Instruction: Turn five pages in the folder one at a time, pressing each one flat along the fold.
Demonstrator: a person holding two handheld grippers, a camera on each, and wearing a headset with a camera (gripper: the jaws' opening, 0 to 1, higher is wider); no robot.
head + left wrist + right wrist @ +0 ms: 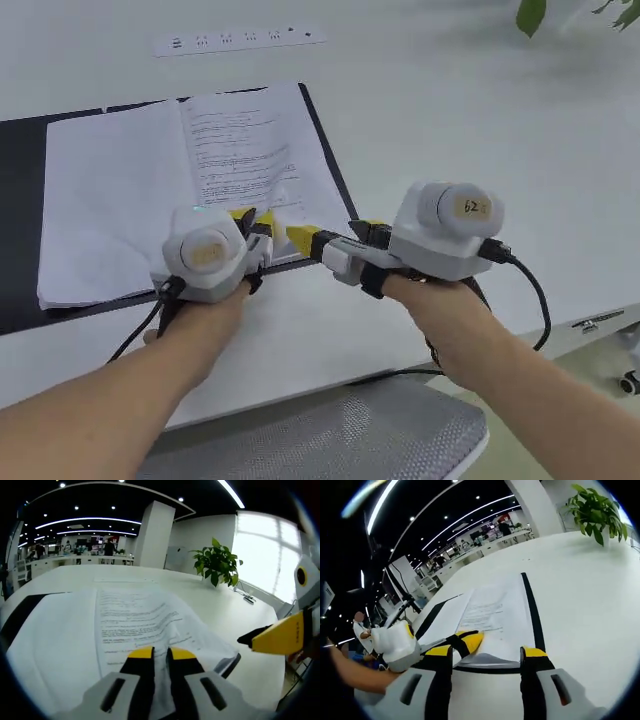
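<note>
White worktop (480,120) carries the open folder (20,220) just ahead of both grippers, so the right gripper (487,652), jaws apart beside its near corner, should probably lift one page (250,150) only, while the left gripper (161,653), jaws together over that page's near edge, presses along the fold (188,160).

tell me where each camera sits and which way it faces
Head view: on the person's head, facing down at folder; forearms, left gripper, right gripper show.
Left gripper view: on left gripper, facing over page toward plant; own jaws, right gripper's tip.
Right gripper view: on right gripper, facing over folder; own open jaws, left gripper.
Gripper views share page and plant.
</note>
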